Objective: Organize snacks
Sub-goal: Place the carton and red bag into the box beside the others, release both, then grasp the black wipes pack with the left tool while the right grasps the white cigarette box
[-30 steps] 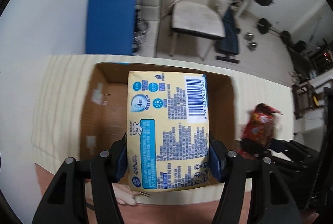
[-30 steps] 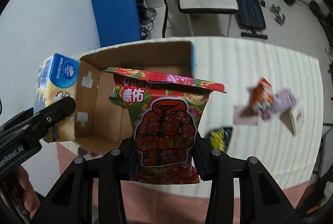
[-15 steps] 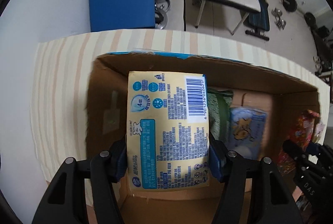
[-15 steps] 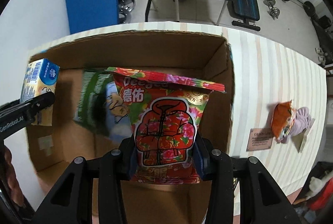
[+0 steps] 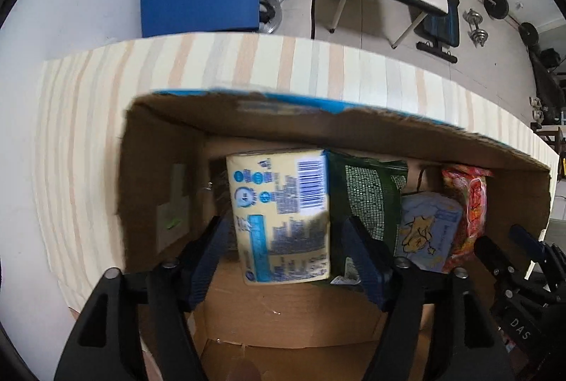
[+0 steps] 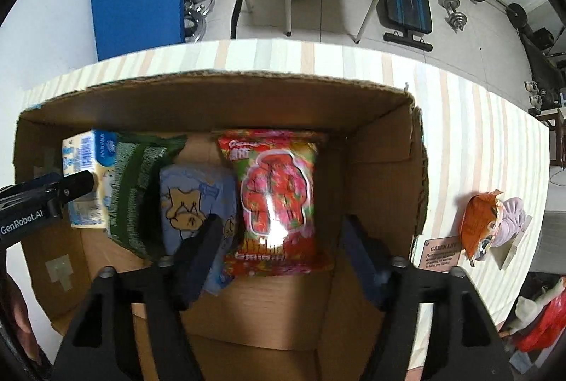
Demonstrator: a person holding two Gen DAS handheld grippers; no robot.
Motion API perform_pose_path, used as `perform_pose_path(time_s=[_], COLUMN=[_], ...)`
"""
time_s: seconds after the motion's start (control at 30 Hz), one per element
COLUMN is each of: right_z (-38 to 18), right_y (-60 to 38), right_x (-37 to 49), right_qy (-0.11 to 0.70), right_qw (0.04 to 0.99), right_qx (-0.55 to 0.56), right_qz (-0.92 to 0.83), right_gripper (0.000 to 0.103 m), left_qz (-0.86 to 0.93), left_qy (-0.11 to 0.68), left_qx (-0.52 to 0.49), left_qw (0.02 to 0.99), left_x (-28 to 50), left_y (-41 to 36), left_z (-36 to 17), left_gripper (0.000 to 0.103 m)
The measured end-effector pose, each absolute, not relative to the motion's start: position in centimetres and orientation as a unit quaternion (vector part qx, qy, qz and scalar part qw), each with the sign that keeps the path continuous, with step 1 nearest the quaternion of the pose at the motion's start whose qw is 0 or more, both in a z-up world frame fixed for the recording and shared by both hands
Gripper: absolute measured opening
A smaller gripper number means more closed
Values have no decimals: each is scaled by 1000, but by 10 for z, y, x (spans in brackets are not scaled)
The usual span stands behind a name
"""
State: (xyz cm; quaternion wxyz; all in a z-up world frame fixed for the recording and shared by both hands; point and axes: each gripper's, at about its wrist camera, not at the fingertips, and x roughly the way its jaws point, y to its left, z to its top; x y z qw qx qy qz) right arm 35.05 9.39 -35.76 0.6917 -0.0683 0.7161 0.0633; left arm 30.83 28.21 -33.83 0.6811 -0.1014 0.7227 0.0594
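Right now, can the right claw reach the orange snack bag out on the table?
Probably not yet. The right claw is open down inside the box, and the box's side wall stands between it and the orange bag.

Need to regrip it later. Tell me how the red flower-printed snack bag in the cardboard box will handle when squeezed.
The red flower-printed snack bag looks puffed, so it will probably yield and crinkle. Its glossy film shows glare, so it may slip between fingers. It likely weighs little for its size and leans against the cardboard box wall, so it could flop.
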Motion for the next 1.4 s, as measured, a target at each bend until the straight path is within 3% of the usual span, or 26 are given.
perform_pose_path(time_s=[0.1,0.13,0.3,0.37,0.67,1.4], right_z=[-352,-349,-341,-339,-324,-212], right_y=[94,95,96,97,97,46], right_x=[347,345,328,321,285,188], right_qy=[716,715,714,711,694,621], right_qw=[692,693,694,697,713,775], right_qx=[-63,-65,-54,-51,-48,-5], right_qz=[65,67,76,78,84,117], right_gripper=[74,75,96,103,103,103], left_qz=[60,58,63,62,70,62], left_qy=[709,705,687,683,652,576], left_qx=[-95,-93,-79,-79,-89,-42], left_qw=[696,701,719,724,750,814], left_x=[306,304,288,279,234,152], left_y=[283,282,278,275,262,200], left_z=[-325,-319,-304,-302,-277,-164], left_gripper=[89,89,101,102,102,102])
